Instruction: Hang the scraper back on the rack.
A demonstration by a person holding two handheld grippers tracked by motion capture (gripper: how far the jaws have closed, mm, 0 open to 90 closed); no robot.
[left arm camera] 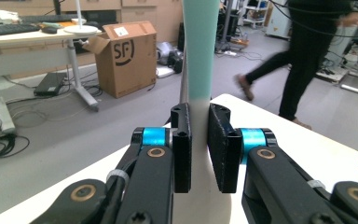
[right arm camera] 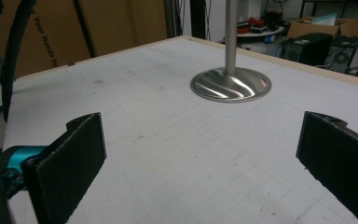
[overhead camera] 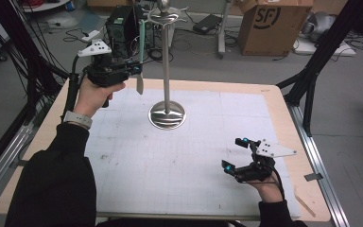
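A tall metal stand (overhead camera: 166, 61) with curved hooks at its top rises from a round shiny base (overhead camera: 167, 115) on the white gridded mat (overhead camera: 179, 165); its base (right arm camera: 230, 85) also lies ahead in the right gripper view. My left gripper (overhead camera: 134, 70) is raised left of the pole, shut on a long utensil (overhead camera: 141, 45) with a mint-green upper part and a white lower end. In the left gripper view the utensil (left arm camera: 198, 46) stands upright between the jaws of the left gripper (left arm camera: 199, 140). My right gripper (overhead camera: 234, 153) rests low at the front right, open and empty, as the right gripper (right arm camera: 200, 154) also appears from its own camera.
A cardboard box (overhead camera: 274, 26) and a black computer case (overhead camera: 121, 26) stand on the floor beyond the table. Black frame legs (overhead camera: 312, 80) flank the right edge. In the left gripper view a person (left arm camera: 307, 56) walks past behind the table, near the box (left arm camera: 123, 56).
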